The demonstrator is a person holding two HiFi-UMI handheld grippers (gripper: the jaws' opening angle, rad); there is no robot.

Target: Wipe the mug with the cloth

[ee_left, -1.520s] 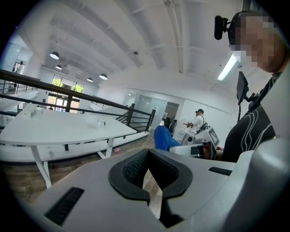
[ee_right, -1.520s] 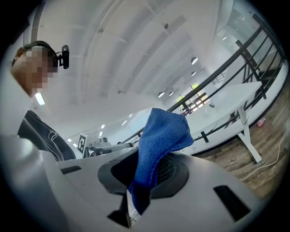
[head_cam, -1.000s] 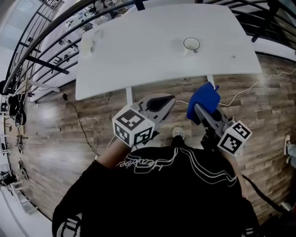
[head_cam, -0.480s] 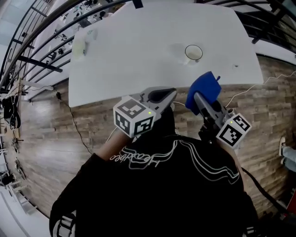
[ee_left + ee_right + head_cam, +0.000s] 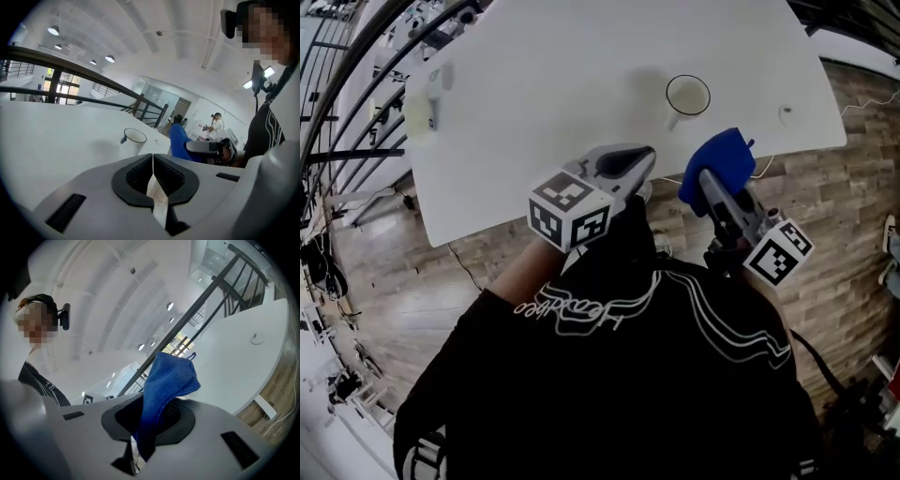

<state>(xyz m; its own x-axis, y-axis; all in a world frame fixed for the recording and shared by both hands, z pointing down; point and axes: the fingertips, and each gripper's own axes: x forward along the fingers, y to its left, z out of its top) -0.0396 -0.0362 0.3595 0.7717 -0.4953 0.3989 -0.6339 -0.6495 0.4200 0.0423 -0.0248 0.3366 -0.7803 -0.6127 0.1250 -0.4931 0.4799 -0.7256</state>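
Observation:
A white mug (image 5: 686, 97) with a dark rim stands upright on the white table (image 5: 562, 84), near its front edge; the left gripper view shows this mug (image 5: 133, 140) ahead of the jaws. My left gripper (image 5: 639, 161) hovers over the table's front edge, short of the mug and to its left, jaws shut with nothing between them. To the mug's right and nearer me, my right gripper (image 5: 709, 180) is shut on a blue cloth (image 5: 721, 161). The cloth (image 5: 164, 385) stands up out of the jaws in the right gripper view.
A pale object (image 5: 427, 103) lies at the table's far left. A small round fitting (image 5: 786, 113) sits on the tabletop right of the mug. Black railings run behind the table. Wood floor and a white cable (image 5: 853, 103) lie to the right.
The table and mug have come closer in the head view. Both grippers now reach the table's front edge. The cloth stays held in the right gripper.

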